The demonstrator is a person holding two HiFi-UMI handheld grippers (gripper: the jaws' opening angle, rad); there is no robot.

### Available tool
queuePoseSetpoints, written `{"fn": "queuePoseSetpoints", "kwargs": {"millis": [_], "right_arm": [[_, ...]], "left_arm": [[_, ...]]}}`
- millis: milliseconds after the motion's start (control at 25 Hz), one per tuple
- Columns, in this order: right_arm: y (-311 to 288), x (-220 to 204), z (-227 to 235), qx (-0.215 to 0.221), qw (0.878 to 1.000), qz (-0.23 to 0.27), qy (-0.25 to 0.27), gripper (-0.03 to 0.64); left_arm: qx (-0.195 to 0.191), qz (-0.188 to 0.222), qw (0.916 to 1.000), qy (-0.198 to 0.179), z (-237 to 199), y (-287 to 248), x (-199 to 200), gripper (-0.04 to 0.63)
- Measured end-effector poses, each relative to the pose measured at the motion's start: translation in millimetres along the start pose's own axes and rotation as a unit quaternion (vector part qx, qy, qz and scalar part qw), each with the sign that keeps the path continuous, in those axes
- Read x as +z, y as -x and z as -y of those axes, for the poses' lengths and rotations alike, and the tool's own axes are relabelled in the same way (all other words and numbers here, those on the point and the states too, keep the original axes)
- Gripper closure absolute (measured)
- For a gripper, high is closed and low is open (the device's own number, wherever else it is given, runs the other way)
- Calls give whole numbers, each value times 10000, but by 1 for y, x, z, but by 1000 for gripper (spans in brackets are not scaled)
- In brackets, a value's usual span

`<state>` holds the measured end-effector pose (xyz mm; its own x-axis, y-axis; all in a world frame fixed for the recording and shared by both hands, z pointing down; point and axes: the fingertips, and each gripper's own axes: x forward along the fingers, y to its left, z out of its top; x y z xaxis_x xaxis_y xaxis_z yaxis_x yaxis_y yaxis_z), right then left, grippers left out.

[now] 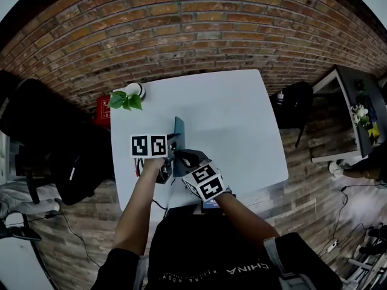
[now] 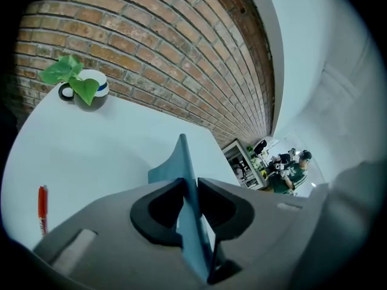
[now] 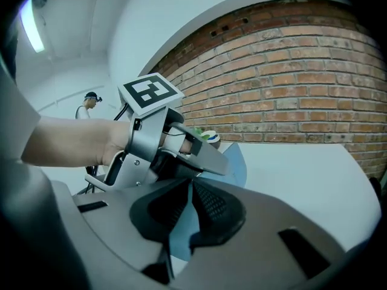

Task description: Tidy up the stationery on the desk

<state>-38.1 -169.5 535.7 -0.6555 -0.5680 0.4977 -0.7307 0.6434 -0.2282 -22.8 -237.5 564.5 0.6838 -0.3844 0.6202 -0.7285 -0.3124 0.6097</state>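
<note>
A thin blue notebook (image 1: 179, 128) stands on edge above the white desk (image 1: 230, 119), held from the near side by both grippers. In the left gripper view its cover (image 2: 181, 162) runs edge-on between the pads of my left gripper (image 2: 188, 189), which is shut on it. My right gripper (image 3: 188, 192) is shut on a lower part of the same blue notebook (image 3: 239, 165), just below the left gripper (image 3: 175, 147). In the head view the left gripper (image 1: 172, 154) and right gripper (image 1: 182, 159) sit side by side at the desk's near left. A red pen (image 2: 42, 209) lies on the desk to the left.
A white mug with a green plant (image 1: 129, 96) stands at the desk's far left corner. A black chair (image 1: 54, 144) is left of the desk, a black bag (image 1: 296, 104) to its right, and the brick wall (image 1: 199, 29) behind.
</note>
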Motion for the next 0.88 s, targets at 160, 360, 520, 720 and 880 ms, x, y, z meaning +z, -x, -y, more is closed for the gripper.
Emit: {"fn": "queuePoseSetpoints", "kwargs": {"millis": [160,360,520,720,880], "right_arm": [[0,-13,13,-99,9995,-120,-267,594],[-11,-26,34,-265,9979,-328,-489,603],[-12,-29,44,-317,9971,-368,-581,604],[2,-29,61,-458,9962,-261,-696,606],[23,-26,87,-670,9946,-177,-778,606]], "left_arm": [[94,100,9997,178,-12,5,-1,540],[-180,247,9975,638,-15,9,-1,541],[-553,304,9935,945,-5,10,-5,543],[-988,479,9873,1148,21,1,-2,543],[-1365,558,9796,1363,43,-19,5,543]]}}
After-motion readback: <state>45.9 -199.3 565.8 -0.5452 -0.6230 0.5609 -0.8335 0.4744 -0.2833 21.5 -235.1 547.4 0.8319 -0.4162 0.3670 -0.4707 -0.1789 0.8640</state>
